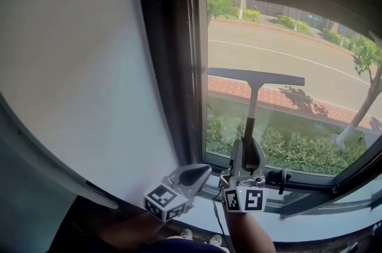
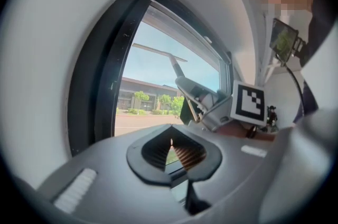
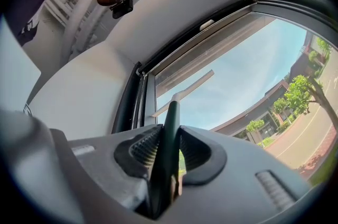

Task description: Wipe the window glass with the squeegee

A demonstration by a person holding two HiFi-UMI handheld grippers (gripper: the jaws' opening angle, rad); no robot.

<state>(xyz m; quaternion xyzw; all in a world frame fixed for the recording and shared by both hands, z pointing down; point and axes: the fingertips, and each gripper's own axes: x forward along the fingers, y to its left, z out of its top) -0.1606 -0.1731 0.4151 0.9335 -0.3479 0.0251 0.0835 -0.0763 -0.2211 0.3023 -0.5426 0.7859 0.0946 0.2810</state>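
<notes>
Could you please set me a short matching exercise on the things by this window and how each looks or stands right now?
Things:
1. squeegee
2. left gripper
3. right gripper
4. wall

States:
A. plain white
B. shut, holding nothing
C. upright in front of the glass
D. shut on the squeegee

Pairs: 1-C, 2-B, 3-D, 4-A
</notes>
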